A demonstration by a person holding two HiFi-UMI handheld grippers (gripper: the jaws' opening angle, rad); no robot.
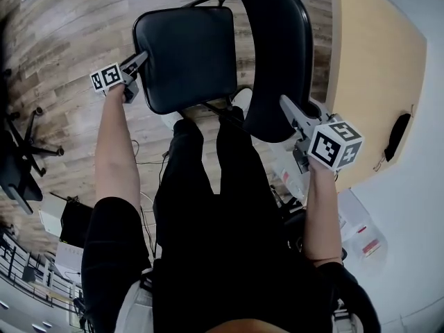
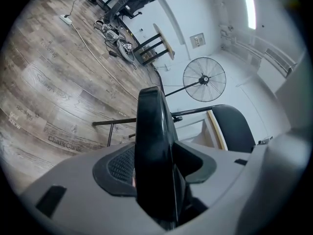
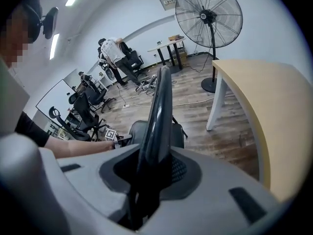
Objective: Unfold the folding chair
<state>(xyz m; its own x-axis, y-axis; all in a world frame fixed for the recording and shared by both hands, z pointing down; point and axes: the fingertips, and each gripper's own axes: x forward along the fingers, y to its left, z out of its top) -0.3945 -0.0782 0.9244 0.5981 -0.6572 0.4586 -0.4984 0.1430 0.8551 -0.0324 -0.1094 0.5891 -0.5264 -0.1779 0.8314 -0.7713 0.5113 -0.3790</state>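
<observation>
A black folding chair stands in front of the person's legs. In the head view its padded seat (image 1: pixel 184 54) lies near flat and its curved backrest (image 1: pixel 277 54) rises at the right. My left gripper (image 1: pixel 141 60) is shut on the seat's left edge, and that edge (image 2: pixel 154 141) fills the gap between its pads. My right gripper (image 1: pixel 286 106) is shut on the backrest's near edge (image 3: pixel 159 111). The right gripper view also shows the seat (image 3: pixel 142 130) and the left gripper (image 3: pixel 115 137) beyond it. The chair's legs are mostly hidden.
A light wooden table (image 1: pixel 378 68) stands close on the right of the chair. A standing fan (image 3: pixel 209 16) is beyond it. Office chairs (image 1: pixel 21 151) and another person (image 3: pixel 115 50) are farther off on the wood floor. Cables (image 2: pixel 115 38) lie on the floor.
</observation>
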